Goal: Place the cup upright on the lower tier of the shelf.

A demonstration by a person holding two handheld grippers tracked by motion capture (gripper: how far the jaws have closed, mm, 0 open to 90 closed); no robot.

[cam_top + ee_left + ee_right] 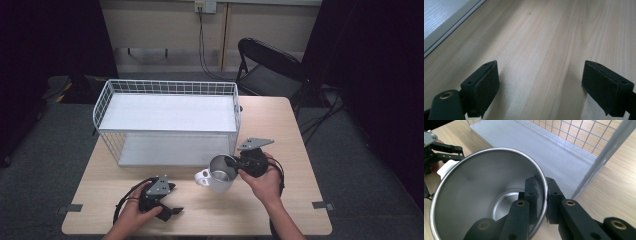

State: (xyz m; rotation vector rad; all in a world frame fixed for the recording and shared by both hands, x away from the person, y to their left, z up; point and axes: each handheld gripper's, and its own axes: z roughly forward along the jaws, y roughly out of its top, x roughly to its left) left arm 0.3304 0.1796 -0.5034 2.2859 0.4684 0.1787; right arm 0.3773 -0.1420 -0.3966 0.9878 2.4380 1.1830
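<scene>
Up front, the right gripper (541, 195) pinches the thin rim of a round, shiny steel cup (221, 175) with a white handle, beside the white wire rack (167, 120). Meanwhile the left gripper (540, 82) rests wide apart over pale wood-grain table (544, 37).

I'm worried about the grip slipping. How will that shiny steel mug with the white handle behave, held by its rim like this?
The shiny steel mug looks rigid and probably light, being thin-walled and empty. Its polished wall is likely slippery, and the right gripper pinches only one side of the rim, so it may swivel. The white handle on the far side could add to that tilt.
</scene>
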